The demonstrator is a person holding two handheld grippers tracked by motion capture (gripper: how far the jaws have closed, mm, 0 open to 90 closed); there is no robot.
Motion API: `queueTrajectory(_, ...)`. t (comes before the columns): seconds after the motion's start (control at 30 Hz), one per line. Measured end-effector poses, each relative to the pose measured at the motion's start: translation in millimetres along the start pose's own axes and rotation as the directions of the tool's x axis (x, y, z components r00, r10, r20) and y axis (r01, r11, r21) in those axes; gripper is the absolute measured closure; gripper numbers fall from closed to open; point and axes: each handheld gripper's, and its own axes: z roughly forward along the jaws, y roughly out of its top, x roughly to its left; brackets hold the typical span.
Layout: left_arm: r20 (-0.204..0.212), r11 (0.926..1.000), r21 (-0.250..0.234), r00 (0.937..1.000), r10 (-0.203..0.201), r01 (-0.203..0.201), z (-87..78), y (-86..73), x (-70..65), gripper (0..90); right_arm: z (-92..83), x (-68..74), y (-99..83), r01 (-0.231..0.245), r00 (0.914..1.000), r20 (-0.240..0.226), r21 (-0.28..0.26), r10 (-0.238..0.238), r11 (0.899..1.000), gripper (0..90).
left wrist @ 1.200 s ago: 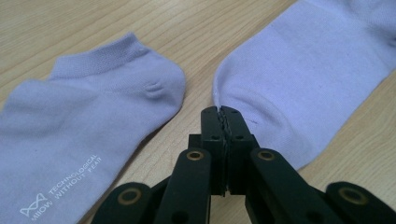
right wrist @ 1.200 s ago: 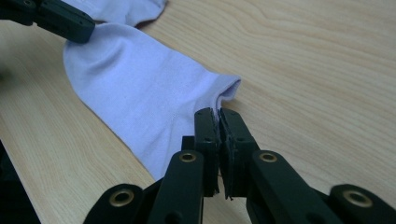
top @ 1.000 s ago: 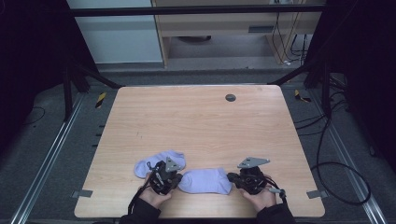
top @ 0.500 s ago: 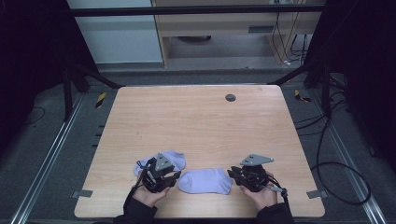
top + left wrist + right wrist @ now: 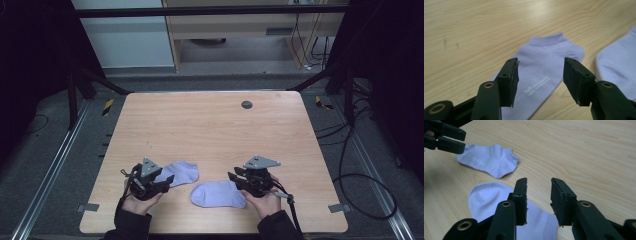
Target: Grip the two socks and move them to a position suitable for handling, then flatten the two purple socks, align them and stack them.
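Observation:
Two pale lavender ankle socks lie flat near the front of the wooden table (image 5: 210, 130). The left sock (image 5: 181, 172) (image 5: 544, 67) (image 5: 489, 160) lies just beyond my left gripper (image 5: 169, 180) (image 5: 540, 72), whose jaws have just been opening and stand apart above it, gripping nothing. The right sock (image 5: 218, 194) (image 5: 489, 200) (image 5: 619, 67) lies beside and under my right gripper (image 5: 233, 178) (image 5: 539, 195). Its jaws have also just been opening and are empty. The right gripper view shows the left gripper (image 5: 449, 137) at its upper left corner.
A small dark round cap (image 5: 246, 104) sits in the tabletop near the far edge. Metal rails run along the floor on both sides, and cables (image 5: 350, 175) trail on the floor at the right.
Both grippers opened and let go of the socks' ends. The left hand drew back to the left and rose; the right hand lifted a little. The socks stay flat on the table.

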Motion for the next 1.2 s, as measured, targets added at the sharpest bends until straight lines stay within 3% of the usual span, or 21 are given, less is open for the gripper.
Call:
queueTrajectory(0.13, -0.037, 0.9996, -0.006, 0.9989, -0.029, 0.029, -3.6, -5.8, 15.1, 43.5, 11.5, 8.8, 9.1, 0.015, 0.9999, 0.007, -0.007, -0.015, 1.0, 60.5)
queueTrajectory(0.4, -0.07, 0.9975, -0.007, 0.9951, -0.07, 0.07, -9.2, -16.1, 35.7, 42.8, 35.6, 25.8, 24.4, 0.022, 0.9997, 0.0, -0.013, -0.022, 1.0, 54.8)
queueTrajectory(0.73, -0.106, 0.9942, 0.046, 0.9901, -0.092, 0.097, -3.1, -29.9, 56.9, 48.2, 75.4, 37.1, 30.7, 0.02, 0.9997, 0.013, 0.024, -0.021, 1.0, 55.4)
queueTrajectory(1.0, -0.098, 0.9912, 0.077, 0.9902, -0.1, 0.107, 4.8, -34.8, 58.5, 52.4, 104.3, 37.0, 30.4, 0.005, 0.9995, 0.03, 0.054, -0.006, 0.999, 58.2)
queueTrajectory(1.2, -0.088, 0.9905, 0.092, 0.9916, -0.095, 0.103, 9.0, -36.0, 57.4, 55.0, 122.8, 42.8, 25.8, 0.018, 0.9993, 0.032, 0.11, -0.022, 0.994, 59.3)
